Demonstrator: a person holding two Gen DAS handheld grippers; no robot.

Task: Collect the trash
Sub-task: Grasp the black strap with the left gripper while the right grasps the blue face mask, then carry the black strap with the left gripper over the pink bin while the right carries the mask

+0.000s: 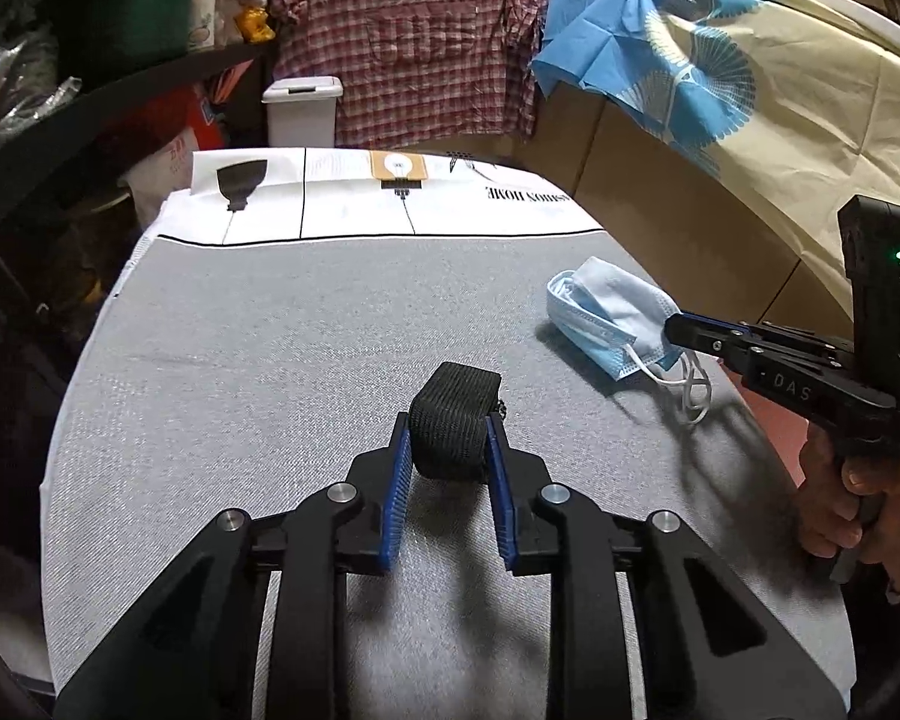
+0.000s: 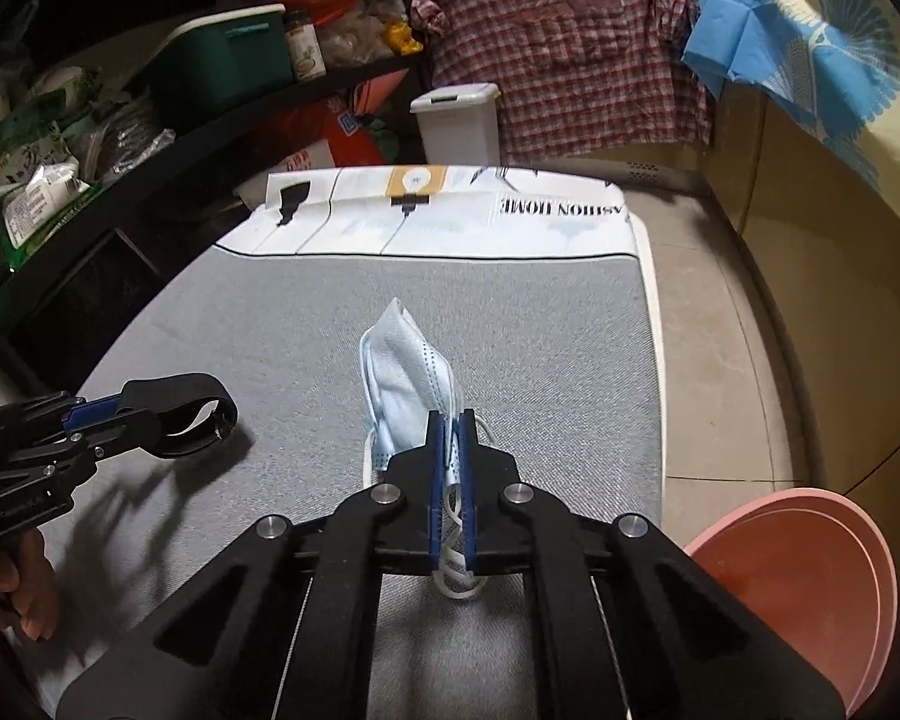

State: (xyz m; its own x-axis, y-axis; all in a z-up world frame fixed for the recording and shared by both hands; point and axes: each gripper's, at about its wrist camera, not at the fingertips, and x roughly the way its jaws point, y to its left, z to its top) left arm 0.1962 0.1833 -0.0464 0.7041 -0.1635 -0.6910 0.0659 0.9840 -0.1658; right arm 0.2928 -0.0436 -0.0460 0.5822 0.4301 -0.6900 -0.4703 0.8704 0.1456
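The left gripper (image 1: 448, 438) pinches a loop of black webbing strap (image 1: 455, 420) between its blue pads, the strap standing up just ahead of the fingertips and seemingly clear of the grey table cover (image 1: 282, 348) beneath. The right gripper (image 2: 450, 438) is pressed together on one edge of a crumpled blue face mask (image 2: 402, 372), the bulk of which juts forward beyond the tips while its white ear loops (image 2: 459, 576) dangle back between the fingers. Both holds look shallow, and that is where trouble would likely start: the strap is gripped across a springy curl, so a quick swing could let it squirm out sideways. The mask is caught by thin, soft fabric near its corner, so its own weight or a snag of the ear loops on the linkage could pull it free. A white lidded bin (image 2: 457, 120) stands well ahead of both tools, beyond the table's far end, and a pink basin (image 2: 810, 588) sits low to the right of the right gripper; I cannot tell which is meant for the trash. A long carry to the bin would give either piece more chance to drop.
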